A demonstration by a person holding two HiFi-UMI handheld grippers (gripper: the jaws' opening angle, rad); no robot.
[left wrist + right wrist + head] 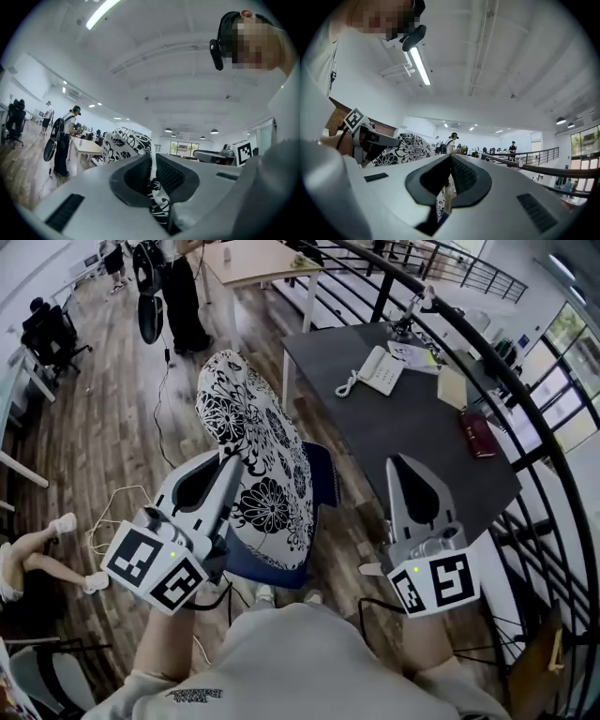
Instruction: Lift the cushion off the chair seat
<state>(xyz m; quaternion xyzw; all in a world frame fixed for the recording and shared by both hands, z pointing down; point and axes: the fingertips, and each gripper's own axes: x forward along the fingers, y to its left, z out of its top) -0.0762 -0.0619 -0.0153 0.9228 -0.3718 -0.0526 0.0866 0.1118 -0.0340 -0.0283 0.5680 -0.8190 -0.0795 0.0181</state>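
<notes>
The black-and-white flowered cushion hangs tilted above the blue chair seat. My left gripper is shut on the cushion's left edge. In the left gripper view a fold of the patterned cloth is pinched between the jaws of that gripper, and the rest of the cushion bulges beyond them. My right gripper hovers to the right of the cushion over the desk edge, jaws shut with nothing in them. The right gripper view shows its tips meeting and the cushion off to the left.
A dark desk stands right of the chair with a white phone, papers and a red book. A black railing curves behind it. A wooden table and a standing person are farther off. Cables lie on the wooden floor.
</notes>
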